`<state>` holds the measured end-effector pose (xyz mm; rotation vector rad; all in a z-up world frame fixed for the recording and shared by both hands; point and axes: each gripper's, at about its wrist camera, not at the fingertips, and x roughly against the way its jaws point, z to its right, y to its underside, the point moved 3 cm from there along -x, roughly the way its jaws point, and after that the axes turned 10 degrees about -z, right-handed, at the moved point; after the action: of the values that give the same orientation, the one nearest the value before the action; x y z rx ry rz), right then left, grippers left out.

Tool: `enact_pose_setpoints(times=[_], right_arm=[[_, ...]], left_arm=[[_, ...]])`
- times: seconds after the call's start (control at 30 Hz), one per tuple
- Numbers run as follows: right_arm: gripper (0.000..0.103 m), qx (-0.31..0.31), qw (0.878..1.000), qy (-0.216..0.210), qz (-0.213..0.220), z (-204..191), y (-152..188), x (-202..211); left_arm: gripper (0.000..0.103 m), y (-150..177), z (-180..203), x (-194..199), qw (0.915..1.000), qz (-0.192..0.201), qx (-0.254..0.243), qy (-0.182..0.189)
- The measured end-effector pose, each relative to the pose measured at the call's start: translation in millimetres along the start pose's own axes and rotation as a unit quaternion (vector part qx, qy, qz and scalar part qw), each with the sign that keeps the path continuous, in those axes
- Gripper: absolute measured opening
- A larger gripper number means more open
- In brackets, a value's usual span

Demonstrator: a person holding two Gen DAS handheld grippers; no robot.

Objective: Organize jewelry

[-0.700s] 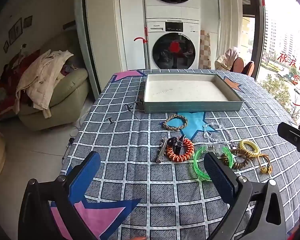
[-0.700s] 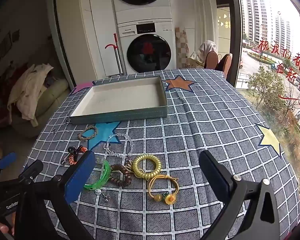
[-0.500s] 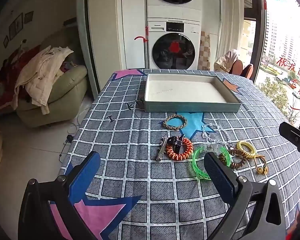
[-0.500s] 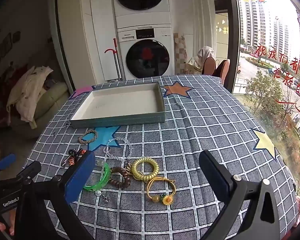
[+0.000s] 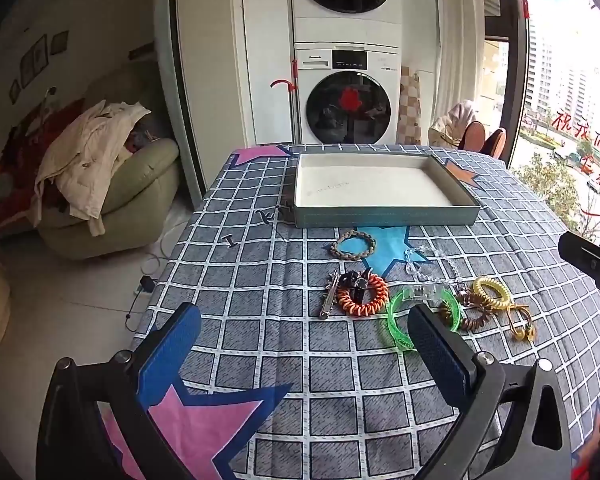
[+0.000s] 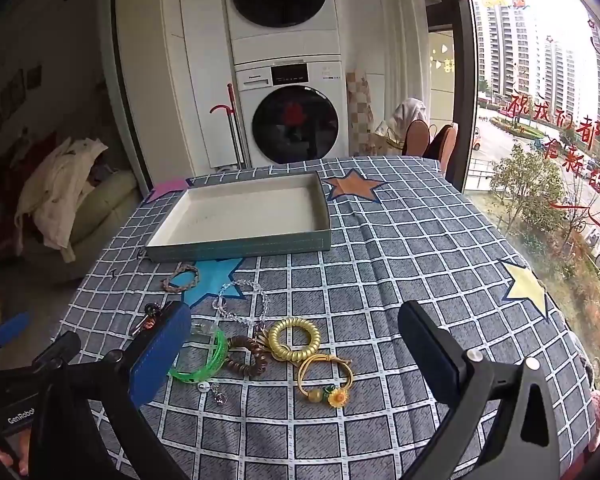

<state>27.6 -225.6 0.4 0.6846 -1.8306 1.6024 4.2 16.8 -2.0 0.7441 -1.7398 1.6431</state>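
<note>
Left wrist: hair clip [image 5: 329, 296] lengthwise toward tray [image 5: 384, 216].

A grey checked tablecloth [image 5: 260, 280] with coloured stars covers the table: a pink star [image 5: 196, 428] at the near left corner, a blue one [image 5: 392, 240] in the middle, an orange one [image 6: 354, 186] toward the far edge and a yellow one [image 6: 526, 288] near the right edge. Past the far edge stand two stacked white washing machines [image 5: 348, 104], with a red-handled mop [image 5: 290, 88] leaning beside them. To the left sits a pale green armchair [image 5: 132, 196] heaped with clothes [image 5: 88, 156]. Framed pictures [image 5: 32, 64] hang on the left wall. On the right, a window [image 6: 548, 92] shows tower blocks and trees [image 6: 528, 184], and two brown chair backs [image 6: 430, 140] rise behind the far right corner.
</note>
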Motion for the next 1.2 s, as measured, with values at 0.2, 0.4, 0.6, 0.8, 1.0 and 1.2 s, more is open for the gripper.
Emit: enact_pose_setpoints(times=[0.2,0.4,0.6,0.8,1.0,1.2], right_arm=[[0.103,-0.004,1.0,0.0,0.002,1.5,1.4,0.6],[0.103,-0.005,1.0,0.001,0.001,1.8,2.1,-0.2],[0.103,-0.01,1.0,0.001,-0.002,3.8,2.5,-1.5],[0.103,-0.007,1.0,0.001,0.001,3.9,3.2,-1.1],[0.103,-0.006,1.0,0.001,0.001,2.0,2.6,-2.0],[0.103,-0.004,1.0,-0.001,0.003,0.9,3.0,-2.9]], left_arm=[[0.103,-0.2,0.5,-0.6,1.0,-0.001,0.001,-0.004],[0.103,0.6,-0.6,-1.7,1.0,-0.001,0.002,-0.005],[0.103,0.9,-2.8,-2.9,1.0,-0.003,0.006,-0.006],[0.103,1.4,-3.7,-4.3,0.9999,-0.004,0.007,-0.007],[0.103,3.0,-3.6,-6.2,0.9999,-0.006,0.007,-0.007],[0.103,3.2,-3.0,-6.5,0.9999,-0.006,0.007,-0.007]])
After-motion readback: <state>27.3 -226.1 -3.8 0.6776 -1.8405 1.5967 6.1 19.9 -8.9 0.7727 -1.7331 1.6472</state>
